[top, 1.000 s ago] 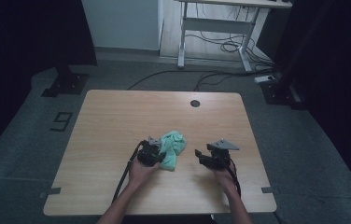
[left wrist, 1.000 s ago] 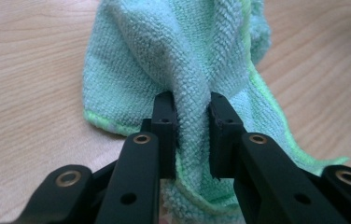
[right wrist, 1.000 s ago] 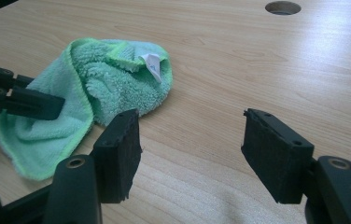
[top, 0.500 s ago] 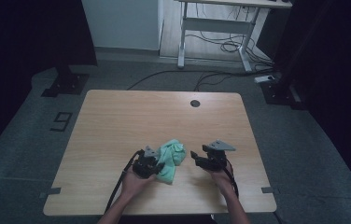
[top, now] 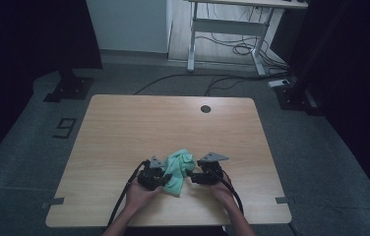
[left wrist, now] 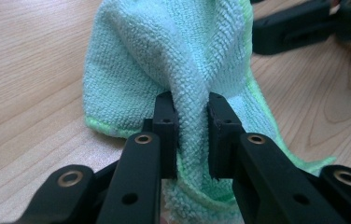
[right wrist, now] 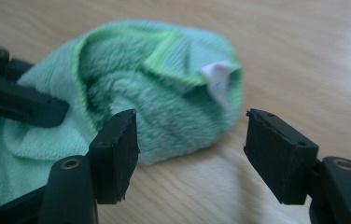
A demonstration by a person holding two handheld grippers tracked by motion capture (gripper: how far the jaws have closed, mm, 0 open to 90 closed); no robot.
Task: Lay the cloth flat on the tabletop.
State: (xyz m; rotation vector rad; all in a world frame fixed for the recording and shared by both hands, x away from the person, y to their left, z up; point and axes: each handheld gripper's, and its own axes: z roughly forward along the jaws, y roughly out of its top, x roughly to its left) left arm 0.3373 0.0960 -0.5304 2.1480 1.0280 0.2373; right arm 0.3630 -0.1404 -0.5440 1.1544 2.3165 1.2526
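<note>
One fluffy green cloth [left wrist: 183, 60] bunched up near the front of the wooden worktop [top: 124, 128], left gripper [left wrist: 191, 135] fingers pinching a fold, right gripper [right wrist: 190, 140] fingers wide apart just beside it, white tag [right wrist: 218, 79] showing

We see a grey floor [top: 124, 81], black curtains [top: 25, 34] at both sides — a white-framed table [top: 227, 29] over loose cables [top: 232, 49]

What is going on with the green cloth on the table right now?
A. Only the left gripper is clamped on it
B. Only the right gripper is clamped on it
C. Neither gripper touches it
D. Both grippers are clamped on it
A: the left gripper pinches a fold of the green cloth between closed jaws, while the right gripper has jaws spread apart in front of it.
</note>
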